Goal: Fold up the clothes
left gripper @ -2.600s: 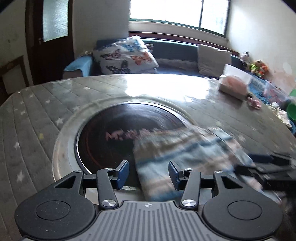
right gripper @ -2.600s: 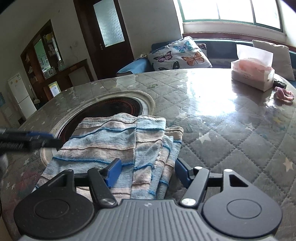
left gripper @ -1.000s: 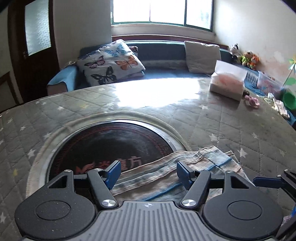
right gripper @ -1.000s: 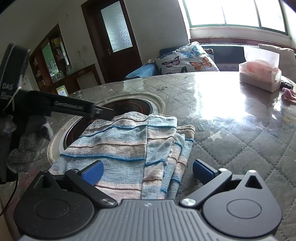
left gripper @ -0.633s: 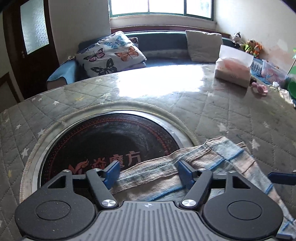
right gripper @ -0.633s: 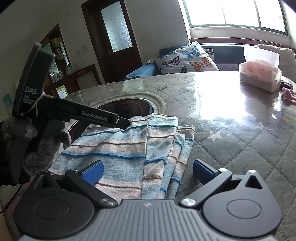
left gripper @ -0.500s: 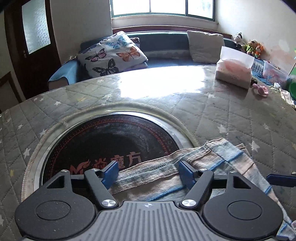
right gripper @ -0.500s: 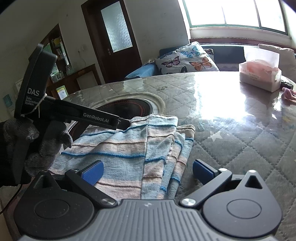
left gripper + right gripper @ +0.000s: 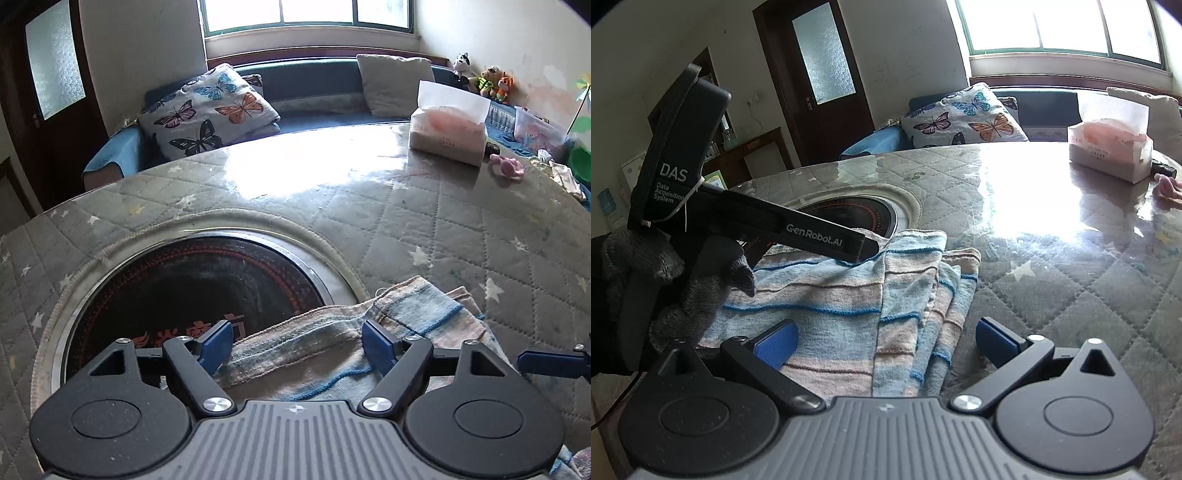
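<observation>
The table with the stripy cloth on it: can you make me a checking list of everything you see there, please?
Surface: round table under a quilted star-print cover, with a dark round cooktop set into it.
Job's things: folded striped cloth lying flat, partly over the cooktop's edge, its layered edges showing on one side.
Clutter: tissue pack and a small pink thing at the far side.
Grippers: left gripper open over the cloth's far edge, its jaws have just been opening; right gripper open, straddling the near edge. A gloved hand holds the left one.
Cables: thin dark cable below the gloved hand.
Surroundings: window, sofa, butterfly pillow, dark door, soft toys.
</observation>
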A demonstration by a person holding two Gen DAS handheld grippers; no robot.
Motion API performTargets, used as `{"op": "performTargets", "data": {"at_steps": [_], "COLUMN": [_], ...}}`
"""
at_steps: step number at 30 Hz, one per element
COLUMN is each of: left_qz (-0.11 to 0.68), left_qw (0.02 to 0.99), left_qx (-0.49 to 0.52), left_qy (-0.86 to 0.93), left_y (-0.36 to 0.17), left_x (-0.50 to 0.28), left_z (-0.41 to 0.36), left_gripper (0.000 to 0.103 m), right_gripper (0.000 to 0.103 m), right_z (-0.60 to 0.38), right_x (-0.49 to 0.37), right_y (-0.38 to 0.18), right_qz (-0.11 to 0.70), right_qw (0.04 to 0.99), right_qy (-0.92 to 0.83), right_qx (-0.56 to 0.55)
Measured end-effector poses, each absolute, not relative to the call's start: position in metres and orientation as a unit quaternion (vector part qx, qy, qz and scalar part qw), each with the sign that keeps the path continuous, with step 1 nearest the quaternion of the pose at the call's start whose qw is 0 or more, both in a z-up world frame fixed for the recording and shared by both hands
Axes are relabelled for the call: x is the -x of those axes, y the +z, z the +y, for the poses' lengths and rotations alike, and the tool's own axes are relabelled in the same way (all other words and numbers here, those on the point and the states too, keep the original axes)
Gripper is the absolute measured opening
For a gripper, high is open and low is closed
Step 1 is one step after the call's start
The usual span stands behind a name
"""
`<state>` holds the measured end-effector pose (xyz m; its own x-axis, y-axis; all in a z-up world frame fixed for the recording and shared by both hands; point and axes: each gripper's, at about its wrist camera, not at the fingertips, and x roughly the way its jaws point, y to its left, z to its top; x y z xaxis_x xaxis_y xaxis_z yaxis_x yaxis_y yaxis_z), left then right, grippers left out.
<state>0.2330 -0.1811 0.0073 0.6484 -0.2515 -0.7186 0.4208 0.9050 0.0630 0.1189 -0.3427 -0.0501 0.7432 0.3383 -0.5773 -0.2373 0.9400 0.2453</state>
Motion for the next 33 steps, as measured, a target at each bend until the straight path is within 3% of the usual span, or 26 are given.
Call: {"op": "performTargets", "data": {"at_steps": [2,4,17,33], "left_qz": [0.372,0.366,0.373,0.349], "left_qw": [0.901,0.902,0.884,0.91], "left_qx": [-0.108,-0.108,-0.162,-0.107], "left_qy": [-0.196,-0.205,-0.231,-0.197], "left_y": [0.013,0.017,0.004,0.033], "left_x": [-0.23,-0.227,-0.228,-0.214], "left_z": [-0.181,-0.185,-0.218,-0.182], "left_gripper": [0.086,0.099,0.103,0.103], "right_gripper": [0.103,0.103,0.103,0.103], "right_z": [-0.343,-0.342,-0.343,-0.338], "right_x": [-0.119,-0.119,-0.119,-0.119], "right_y": [-0.05,-0.05,-0.05,-0.05], "right_qz": [0.323,0.324,0.324,0.328], "right_qw": [0.93,0.93,0.93,0.931], "right_qy": [0.154,0.154,0.154,0.148], "right_qx": [-0.077,-0.076,-0.076,-0.06]}}
